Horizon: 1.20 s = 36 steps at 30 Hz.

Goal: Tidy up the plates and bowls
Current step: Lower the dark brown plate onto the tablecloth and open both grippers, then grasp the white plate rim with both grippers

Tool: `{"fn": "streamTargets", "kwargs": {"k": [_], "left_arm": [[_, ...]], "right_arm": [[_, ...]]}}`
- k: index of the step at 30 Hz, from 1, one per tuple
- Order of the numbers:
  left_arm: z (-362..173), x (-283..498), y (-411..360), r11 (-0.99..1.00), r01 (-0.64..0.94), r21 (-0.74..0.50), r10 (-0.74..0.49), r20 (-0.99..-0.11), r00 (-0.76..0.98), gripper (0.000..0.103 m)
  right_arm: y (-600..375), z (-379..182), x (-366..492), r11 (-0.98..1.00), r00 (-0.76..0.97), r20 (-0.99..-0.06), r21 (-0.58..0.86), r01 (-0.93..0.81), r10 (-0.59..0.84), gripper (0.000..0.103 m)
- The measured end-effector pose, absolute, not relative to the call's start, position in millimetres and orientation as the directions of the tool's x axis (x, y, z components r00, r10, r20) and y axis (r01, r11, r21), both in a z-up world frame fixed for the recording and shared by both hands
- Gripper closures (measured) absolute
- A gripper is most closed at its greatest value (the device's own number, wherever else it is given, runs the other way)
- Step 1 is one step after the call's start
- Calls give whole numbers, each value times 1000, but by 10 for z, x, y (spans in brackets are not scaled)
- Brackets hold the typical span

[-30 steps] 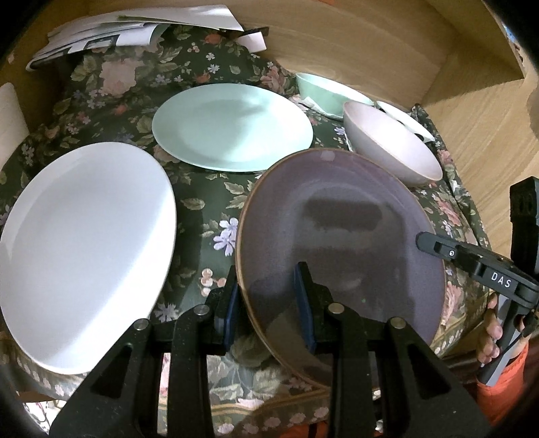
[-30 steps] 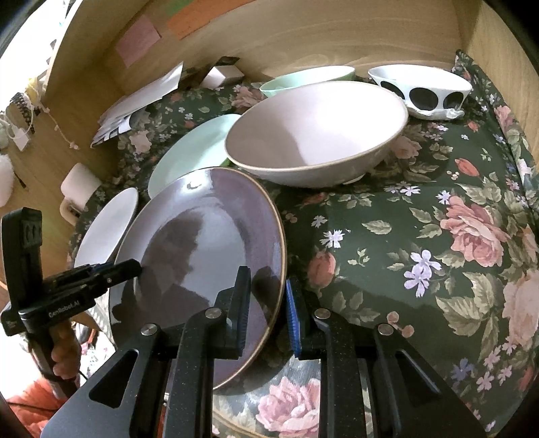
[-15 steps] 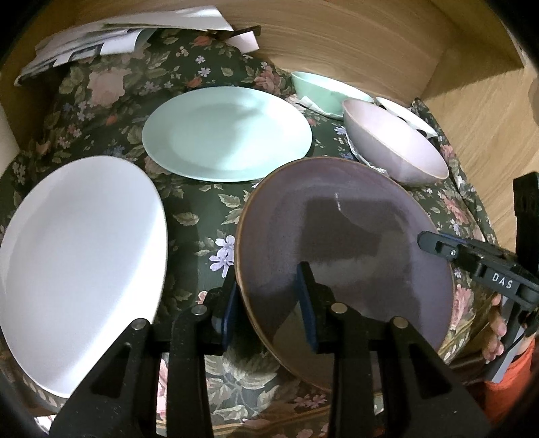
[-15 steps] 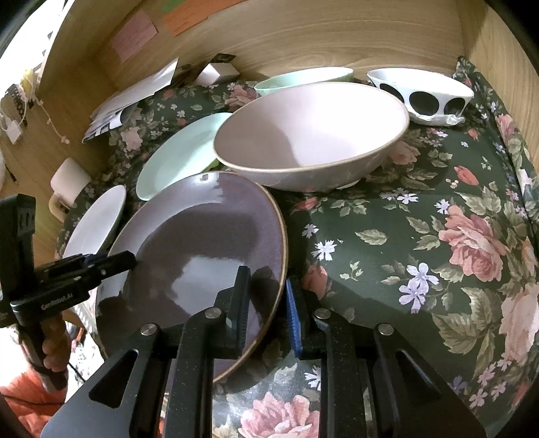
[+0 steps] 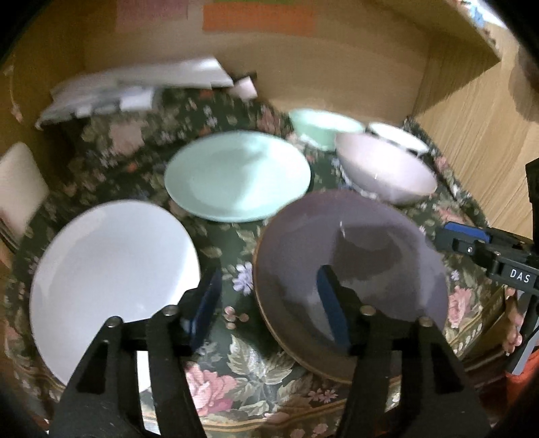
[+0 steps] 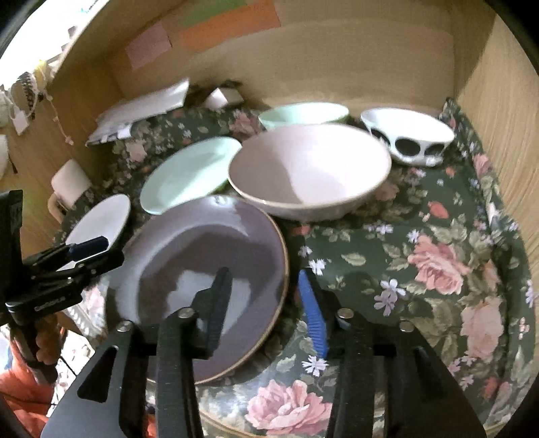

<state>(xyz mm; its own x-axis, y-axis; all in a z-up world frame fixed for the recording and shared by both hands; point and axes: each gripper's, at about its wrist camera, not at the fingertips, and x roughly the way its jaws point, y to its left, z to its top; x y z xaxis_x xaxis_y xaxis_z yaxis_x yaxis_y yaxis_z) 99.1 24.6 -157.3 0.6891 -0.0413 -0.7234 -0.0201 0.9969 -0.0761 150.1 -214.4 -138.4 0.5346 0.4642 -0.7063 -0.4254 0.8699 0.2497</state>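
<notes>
Barely begun: purple plate point(image 5: 353, 269) flat on cloth point(image 6: 421, 269), left gripper point(image 5: 269, 303) and right gripper point(image 6: 266, 303) both spread, holding nothing; plates and bowls unstacked

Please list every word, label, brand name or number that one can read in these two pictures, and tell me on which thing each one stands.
"DAS": white letters on the right gripper, seen from the left wrist view.
White print on the left gripper, seen from the right wrist view: too blurred to read.
Coloured notes on the back wall: no writing can be made out.
Papers at the back: blurred, unreadable.
Plates and bowls: no text.
</notes>
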Motion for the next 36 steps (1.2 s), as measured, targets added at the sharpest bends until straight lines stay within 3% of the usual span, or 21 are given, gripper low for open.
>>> {"fn": "streamTargets", "kwargs": {"k": [8, 11, 14, 26, 36], "left_arm": [[-1226, 685, 446, 994, -78, -73, 15, -622, 783, 11], [-1157, 586, 577, 989, -119, -82, 48, -591, 805, 7], [-1125, 498, 739, 984, -151, -96, 67, -585, 808, 6], [-1197, 232, 1469, 946, -306, -107, 177, -620, 765, 6], [-1528, 175, 1944, 921, -372, -114, 186, -711, 679, 6]], "right_arm": [[-1962, -1034, 1329, 846, 591, -625, 238, -477, 509, 34], [-1800, -937, 1288, 830, 595, -604, 223, -512, 530, 29], [-1635, -885, 1266, 807, 584, -589, 224, -547, 559, 24], [-890, -885, 1282, 723, 504, -597, 197, -662, 624, 24], [-295, -1186, 1522, 688, 397, -687, 208, -695, 609, 24]]}}
